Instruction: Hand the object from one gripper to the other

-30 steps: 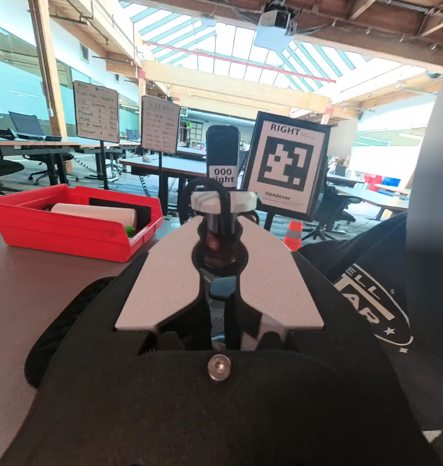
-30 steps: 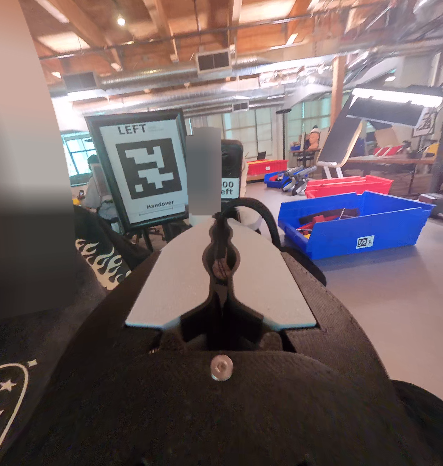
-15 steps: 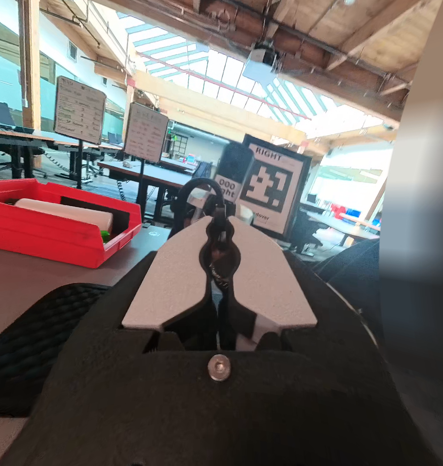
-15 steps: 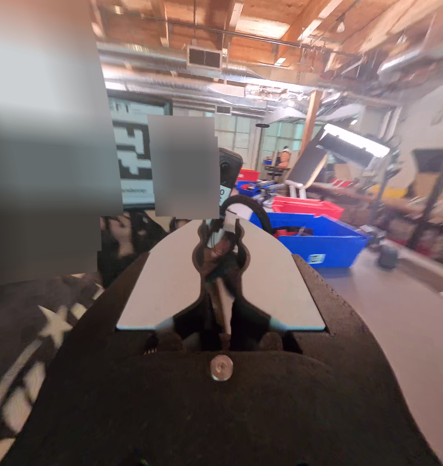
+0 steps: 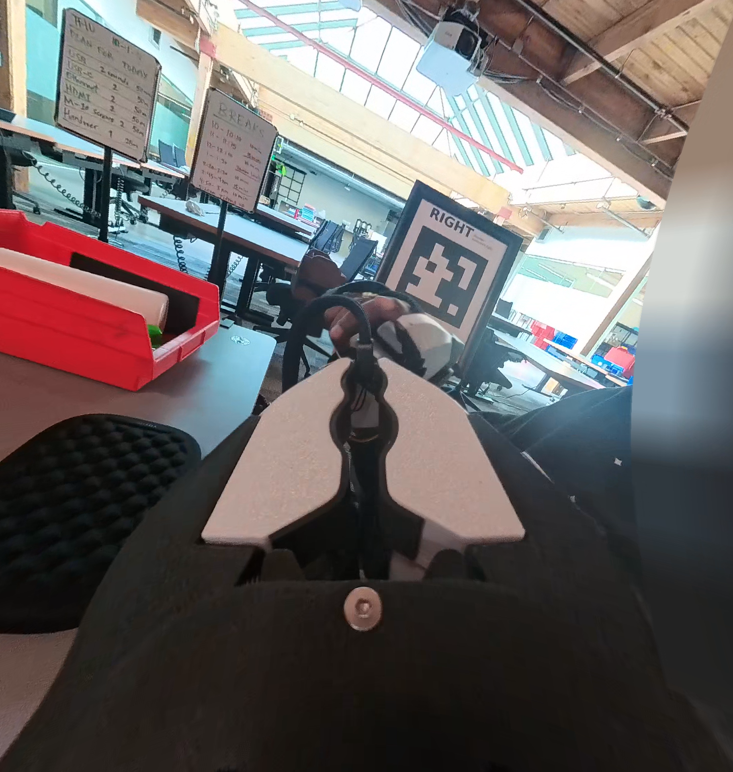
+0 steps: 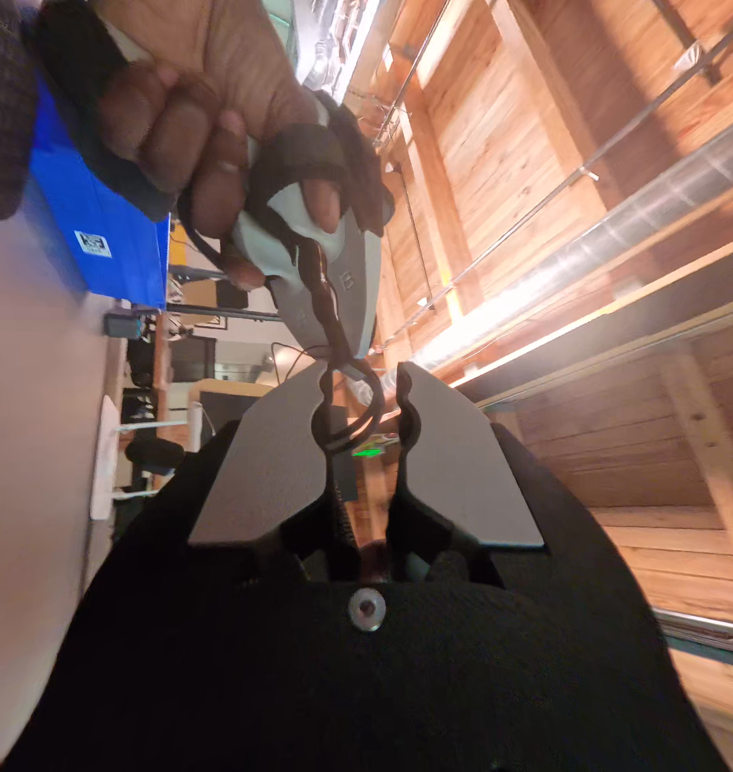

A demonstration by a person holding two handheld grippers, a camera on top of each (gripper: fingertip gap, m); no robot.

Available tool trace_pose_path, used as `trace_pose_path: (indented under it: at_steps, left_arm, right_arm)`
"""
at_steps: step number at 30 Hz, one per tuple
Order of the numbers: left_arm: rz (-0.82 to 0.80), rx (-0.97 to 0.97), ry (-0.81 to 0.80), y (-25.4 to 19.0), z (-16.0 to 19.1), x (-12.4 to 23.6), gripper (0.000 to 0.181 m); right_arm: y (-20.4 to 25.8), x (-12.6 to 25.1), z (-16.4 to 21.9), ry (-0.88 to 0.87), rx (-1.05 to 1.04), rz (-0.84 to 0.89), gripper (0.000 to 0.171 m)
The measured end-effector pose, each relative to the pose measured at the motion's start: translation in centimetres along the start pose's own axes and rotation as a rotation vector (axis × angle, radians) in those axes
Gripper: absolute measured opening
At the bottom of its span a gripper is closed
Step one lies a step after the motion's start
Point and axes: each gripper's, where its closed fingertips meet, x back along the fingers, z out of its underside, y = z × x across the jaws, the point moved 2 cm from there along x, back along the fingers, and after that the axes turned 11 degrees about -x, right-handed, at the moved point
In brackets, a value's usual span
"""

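Right wrist view shows your right gripper [image 6: 361, 376] gaping around the black cable [image 6: 358, 411], loop between its fingers. Left gripper [image 5: 364, 367] is clamped on that cable, probably steadying it for the swap.

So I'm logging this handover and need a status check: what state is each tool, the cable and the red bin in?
Left tool: shut on the cable.
Right tool: open, the cable loop between its fingers.
Cable: black, looped, gripped near its plug by the left tool.
Red bin: on the table, open-topped, a white roll lying inside.
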Motion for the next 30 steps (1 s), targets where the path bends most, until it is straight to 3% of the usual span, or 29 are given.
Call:
trace_pose_path:
  at_steps: [7,12,17,21,24,30]
  left_arm:
    - [0.004,-0.018,0.068,-0.1,0.7,0.0,0.007]
    - [0.041,-0.071,0.012,-0.7,-0.2,0.2,0.014]
    - [-0.017,-0.226,-0.062,-0.8,-1.6,1.0,0.019]
    - [-0.085,-0.347,-0.072,-0.6,-1.7,1.0,0.026]
    - [-0.090,-0.343,-0.016,-0.6,-0.9,0.3,0.028]
    - [-0.142,-0.345,0.046,0.3,0.3,-0.6,0.022]
  right_arm:
    - [1.0,-0.5,0.4,0.059,0.138,-0.038,0.021]
    - [0.4,-0.3,0.7,0.066,0.018,-0.052,0.007]
    - [-1.0,-0.6,0.5,0.008,-0.483,-0.101,0.007]
    - [-1.8,-1.0,0.8,-0.073,-1.229,-0.290,0.007]
    - [-2.0,-0.9,1.4,-0.138,-1.650,-0.411,0.008]
    - [-0.8,-1.0,0.7,-0.136,-1.832,-0.569,0.007]
